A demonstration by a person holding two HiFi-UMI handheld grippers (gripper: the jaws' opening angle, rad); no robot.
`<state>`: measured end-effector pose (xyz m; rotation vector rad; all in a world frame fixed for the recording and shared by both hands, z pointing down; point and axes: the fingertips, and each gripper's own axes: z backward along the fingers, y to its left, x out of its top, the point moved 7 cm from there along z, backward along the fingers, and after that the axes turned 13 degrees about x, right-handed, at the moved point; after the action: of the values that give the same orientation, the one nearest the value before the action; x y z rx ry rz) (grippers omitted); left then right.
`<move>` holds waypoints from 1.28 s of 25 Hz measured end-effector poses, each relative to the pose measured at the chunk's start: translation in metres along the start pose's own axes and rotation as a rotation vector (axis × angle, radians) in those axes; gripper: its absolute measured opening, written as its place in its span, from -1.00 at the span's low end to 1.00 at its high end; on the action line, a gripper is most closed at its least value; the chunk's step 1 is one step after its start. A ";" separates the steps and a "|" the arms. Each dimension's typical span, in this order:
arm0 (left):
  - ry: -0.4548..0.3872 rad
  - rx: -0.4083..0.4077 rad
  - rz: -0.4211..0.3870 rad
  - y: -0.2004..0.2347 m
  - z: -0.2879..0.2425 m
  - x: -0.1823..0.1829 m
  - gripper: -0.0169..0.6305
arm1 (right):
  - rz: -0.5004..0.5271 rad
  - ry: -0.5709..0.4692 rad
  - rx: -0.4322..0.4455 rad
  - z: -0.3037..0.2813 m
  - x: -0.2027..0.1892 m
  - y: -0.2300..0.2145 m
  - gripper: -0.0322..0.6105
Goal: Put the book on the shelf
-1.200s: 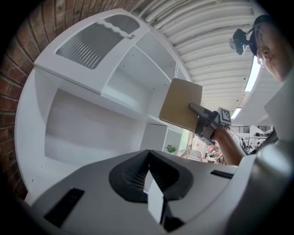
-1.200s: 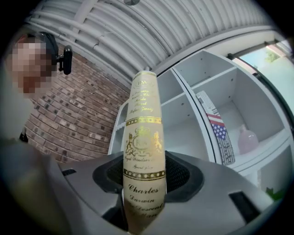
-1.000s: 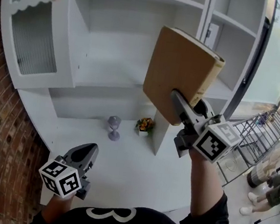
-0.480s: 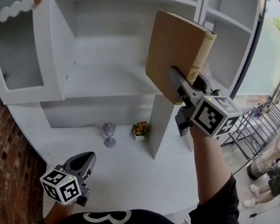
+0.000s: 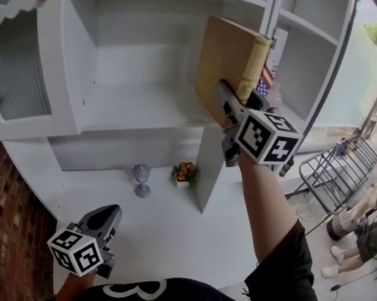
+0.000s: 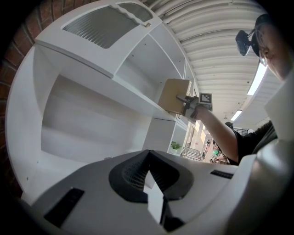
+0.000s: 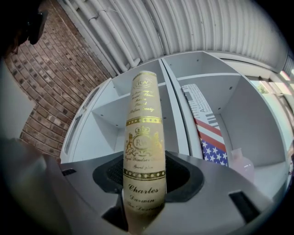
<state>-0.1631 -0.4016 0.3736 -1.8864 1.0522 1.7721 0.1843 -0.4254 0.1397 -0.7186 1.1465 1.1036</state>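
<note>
The right gripper [image 5: 223,94] is clamping the tan book [image 5: 223,54] upright by its lower edge, just before the white shelf unit's [image 5: 131,110] upright divider [image 5: 272,8]. The left gripper [image 5: 112,211], jaws pressed together and empty, is hanging low. The book's corner risks striking that divider and twisting loose.
</note>
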 end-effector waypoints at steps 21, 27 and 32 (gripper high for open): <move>-0.068 0.038 0.044 0.025 0.020 0.010 -0.95 | -0.018 0.099 -0.142 -0.040 -0.023 -0.001 -0.25; -0.094 0.058 0.061 0.030 0.027 0.010 -0.95 | -0.043 0.113 -0.157 -0.052 -0.026 -0.004 -0.25; -0.115 0.066 0.073 0.035 0.035 0.013 -0.95 | -0.041 0.133 -0.163 -0.061 -0.027 -0.005 -0.25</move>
<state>-0.2131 -0.4043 0.3634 -1.7059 1.1354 1.8385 0.1680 -0.4894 0.1470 -0.9499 1.1571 1.1373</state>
